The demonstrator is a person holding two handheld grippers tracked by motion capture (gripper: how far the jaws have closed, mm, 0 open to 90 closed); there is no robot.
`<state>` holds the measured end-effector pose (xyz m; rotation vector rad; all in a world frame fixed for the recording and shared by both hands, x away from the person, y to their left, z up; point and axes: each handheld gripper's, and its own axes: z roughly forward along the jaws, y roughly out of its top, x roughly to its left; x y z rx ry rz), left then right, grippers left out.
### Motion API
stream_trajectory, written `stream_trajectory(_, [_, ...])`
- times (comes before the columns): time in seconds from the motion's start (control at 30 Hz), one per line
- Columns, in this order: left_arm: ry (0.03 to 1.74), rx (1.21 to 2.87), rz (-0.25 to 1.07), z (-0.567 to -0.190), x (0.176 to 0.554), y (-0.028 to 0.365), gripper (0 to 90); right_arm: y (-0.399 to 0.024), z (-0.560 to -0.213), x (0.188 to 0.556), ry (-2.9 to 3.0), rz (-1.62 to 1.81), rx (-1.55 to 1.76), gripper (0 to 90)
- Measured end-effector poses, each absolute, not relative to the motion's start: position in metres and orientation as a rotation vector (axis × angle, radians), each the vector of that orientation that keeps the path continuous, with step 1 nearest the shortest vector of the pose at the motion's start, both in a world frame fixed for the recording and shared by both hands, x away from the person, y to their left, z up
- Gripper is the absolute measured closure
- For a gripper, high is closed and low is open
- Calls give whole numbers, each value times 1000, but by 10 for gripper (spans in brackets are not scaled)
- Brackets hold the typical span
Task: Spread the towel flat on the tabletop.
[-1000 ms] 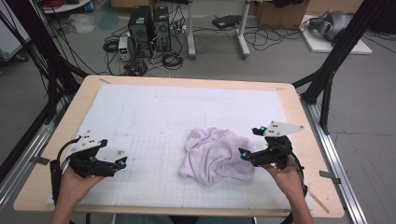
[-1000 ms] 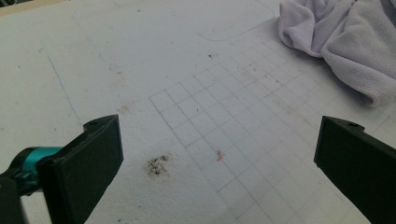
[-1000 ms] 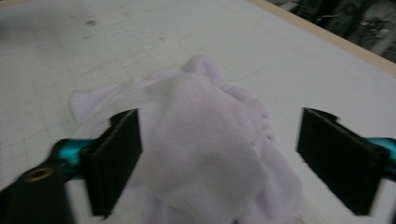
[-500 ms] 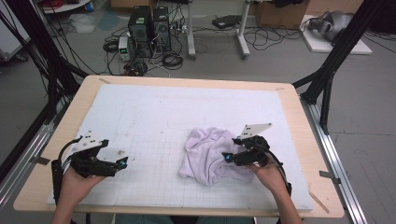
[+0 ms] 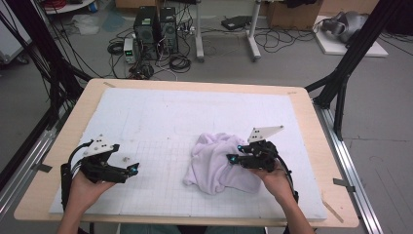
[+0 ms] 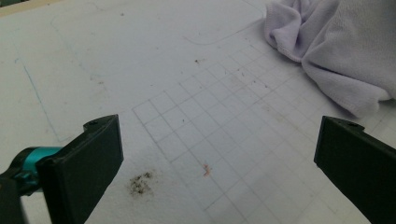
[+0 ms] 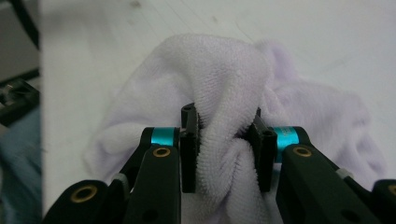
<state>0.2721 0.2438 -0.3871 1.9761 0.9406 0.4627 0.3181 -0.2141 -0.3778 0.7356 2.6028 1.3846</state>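
The desk point(image 5: 311, 146), topped with a white gridded mat point(image 5: 160, 122), carried a crumpled lilac towel point(image 5: 214, 163) at its near right. The right gripper point(image 5: 233, 159) sat on the towel's right side; its jaws had just been closing and were clamped on a bunched fold of the cloth. The left gripper point(image 5: 132, 168) hovered over bare mat at the near left, well apart from the towel, jaws wide apart with nothing between them.

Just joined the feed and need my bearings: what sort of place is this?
Probably a lab or workshop recording bench: a gridded white mat on a wooden table, black frame legs, and computer towers with loose cables on the floor.
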Motion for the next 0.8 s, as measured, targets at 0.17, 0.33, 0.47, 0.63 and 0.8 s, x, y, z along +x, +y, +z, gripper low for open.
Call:
stream_trajectory(0.17, [917, 1963, 468, -381, 272, 237, 17, -191, -358, 307, 2614, 1442, 614, 713])
stream_trajectory(0.33, [894, 1966, 446, -383, 275, 225, 18, -180, -371, 297, 2675, 1365, 599, 699])
stream_trajectory(0.47, [854, 2004, 410, -386, 278, 209, 22, -184, -387, 293, 2756, 1305, 628, 539])
stream_trajectory(0.63, [821, 2018, 386, -387, 282, 194, 31, -210, -364, 286, 2630, 1400, 667, 409])
stream_trajectory(0.8, [743, 2030, 321, -385, 290, 170, 112, -226, -358, 295, 2546, 1391, 765, 338])
